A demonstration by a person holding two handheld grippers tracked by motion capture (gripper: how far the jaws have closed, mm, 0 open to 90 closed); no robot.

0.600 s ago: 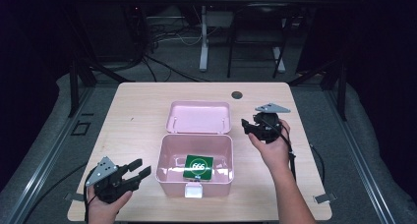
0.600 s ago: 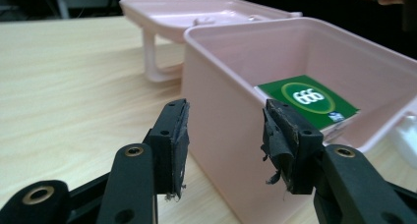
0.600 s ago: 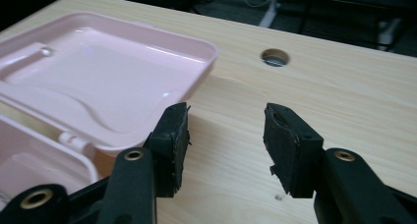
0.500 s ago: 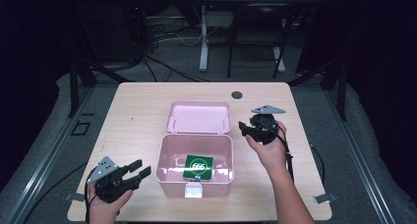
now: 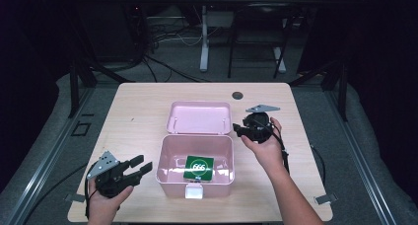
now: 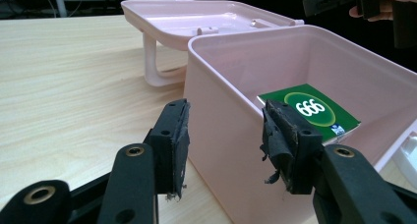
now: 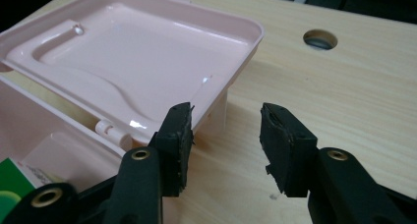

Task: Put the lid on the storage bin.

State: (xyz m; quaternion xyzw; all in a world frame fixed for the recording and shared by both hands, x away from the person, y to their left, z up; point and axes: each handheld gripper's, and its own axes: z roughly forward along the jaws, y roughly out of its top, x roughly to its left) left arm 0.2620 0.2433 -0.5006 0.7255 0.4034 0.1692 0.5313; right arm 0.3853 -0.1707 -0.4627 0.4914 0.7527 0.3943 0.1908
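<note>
A pale pink plastic box (image 5: pixel 195 180) sits mid-table on the light wooden tabletop (image 5: pixel 138 111), its hinged lid (image 5: pixel 199 118) thrown flat back toward the far edge, long axis running side to side. A green card marked 666 (image 5: pixel 199 168) lies flat inside. The left gripper (image 5: pixel 137 166), jaws wide and empty, points at the box's left wall; the right gripper (image 5: pixel 238 130), equally wide, hovers at the lid's right corner, with bare tabletop around both
</note>
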